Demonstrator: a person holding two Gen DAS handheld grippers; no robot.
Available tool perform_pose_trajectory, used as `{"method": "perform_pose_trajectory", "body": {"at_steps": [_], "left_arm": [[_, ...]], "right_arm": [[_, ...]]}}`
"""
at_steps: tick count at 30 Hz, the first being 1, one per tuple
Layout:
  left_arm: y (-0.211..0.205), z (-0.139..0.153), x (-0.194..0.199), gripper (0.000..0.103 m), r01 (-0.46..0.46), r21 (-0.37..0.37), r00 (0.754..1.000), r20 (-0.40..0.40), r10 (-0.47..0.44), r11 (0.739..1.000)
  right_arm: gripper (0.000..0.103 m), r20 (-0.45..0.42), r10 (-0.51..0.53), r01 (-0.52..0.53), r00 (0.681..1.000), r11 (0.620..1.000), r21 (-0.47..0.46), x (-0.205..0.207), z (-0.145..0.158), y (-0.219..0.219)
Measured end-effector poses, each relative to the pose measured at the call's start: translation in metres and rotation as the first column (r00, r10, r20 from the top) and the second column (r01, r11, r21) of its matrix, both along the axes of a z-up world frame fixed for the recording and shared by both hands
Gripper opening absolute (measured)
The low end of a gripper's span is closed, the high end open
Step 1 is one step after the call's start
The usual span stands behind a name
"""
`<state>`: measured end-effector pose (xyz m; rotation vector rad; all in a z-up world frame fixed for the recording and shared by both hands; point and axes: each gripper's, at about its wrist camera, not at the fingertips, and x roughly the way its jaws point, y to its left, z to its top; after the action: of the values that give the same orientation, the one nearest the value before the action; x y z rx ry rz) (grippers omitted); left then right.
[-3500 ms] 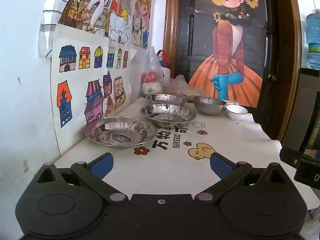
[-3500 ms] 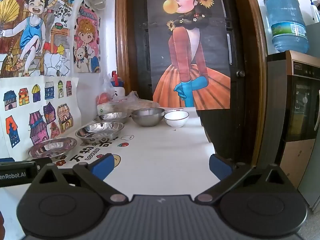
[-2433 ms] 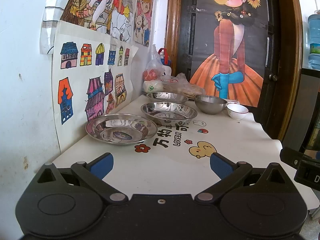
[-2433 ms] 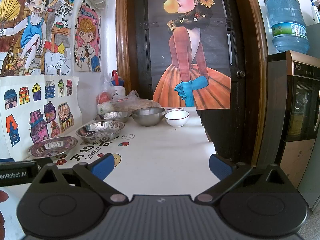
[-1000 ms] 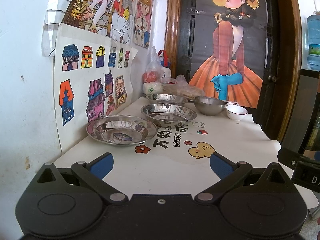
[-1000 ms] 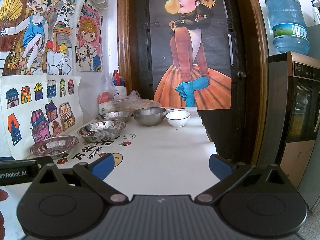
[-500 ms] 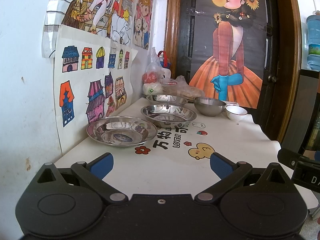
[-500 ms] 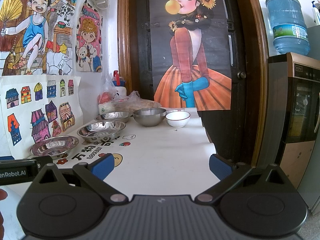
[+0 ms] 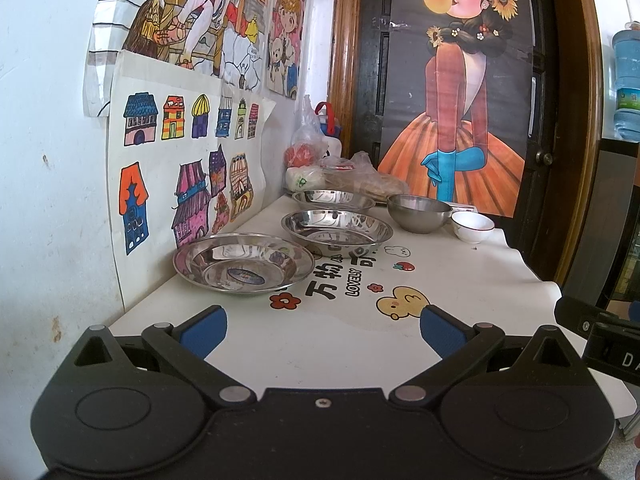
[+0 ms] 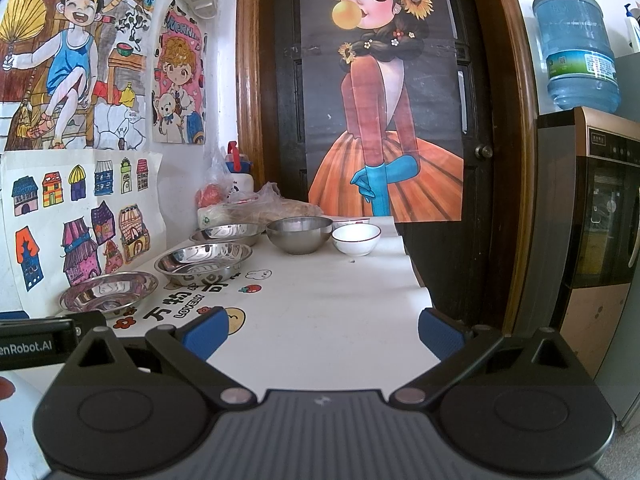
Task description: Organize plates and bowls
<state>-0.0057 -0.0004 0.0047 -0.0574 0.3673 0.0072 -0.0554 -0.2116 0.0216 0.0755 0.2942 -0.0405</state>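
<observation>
Both grippers hang at the near edge of the white table with cartoon stickers [image 9: 320, 332], so nothing's been grabbed. The left gripper [image 9: 322, 326] has its blue-padded jaws spread wide and empty, and the right gripper [image 10: 322, 326] is the same, wide apart with only tabletop between the pads.

Closest dish is the wide shallow steel plate with a sticker in its middle [image 9: 243, 262], sitting near the wall on the left. Just behind it is a second shallow steel plate [image 9: 337, 231], close to the first or maybe overlapping its rim, hard to say from this angle. Then a third steel plate [image 9: 334, 199] further back. To the right of that sits a deeper round steel bowl [image 9: 419, 213], and beside it a small white ceramic bowl with a dark rim line [image 9: 473, 227].

My guess is they're laid out in a line so each one can be picked separately and stacked by kind, plates on plates, bowls together.

Behind the dishes there's a pile of clear plastic bags [image 9: 340, 168]; I can't tell what's in them. The third plate's far rim runs up against that clutter. The right gripper's body only pokes in at the left view's edge.
</observation>
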Motion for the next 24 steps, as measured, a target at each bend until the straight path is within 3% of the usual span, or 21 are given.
{"method": "perform_pose_trajectory", "body": {"at_steps": [17,24], "left_arm": [[-0.001,-0.001,0.017,0.102,0.000,-0.007,1.000,-0.021,0.000,1.000],[0.000,0.008,0.041,0.102,-0.006,0.008,0.999,-0.032,0.006,1.000]], "right_arm": [[0.103,-0.008,0.005,-0.005,1.000,1.000,-0.010,0.015,-0.004,-0.005],[0.103,-0.020,0.082,-0.083,0.996,0.994,-0.072,0.037,-0.001,-0.012]]}}
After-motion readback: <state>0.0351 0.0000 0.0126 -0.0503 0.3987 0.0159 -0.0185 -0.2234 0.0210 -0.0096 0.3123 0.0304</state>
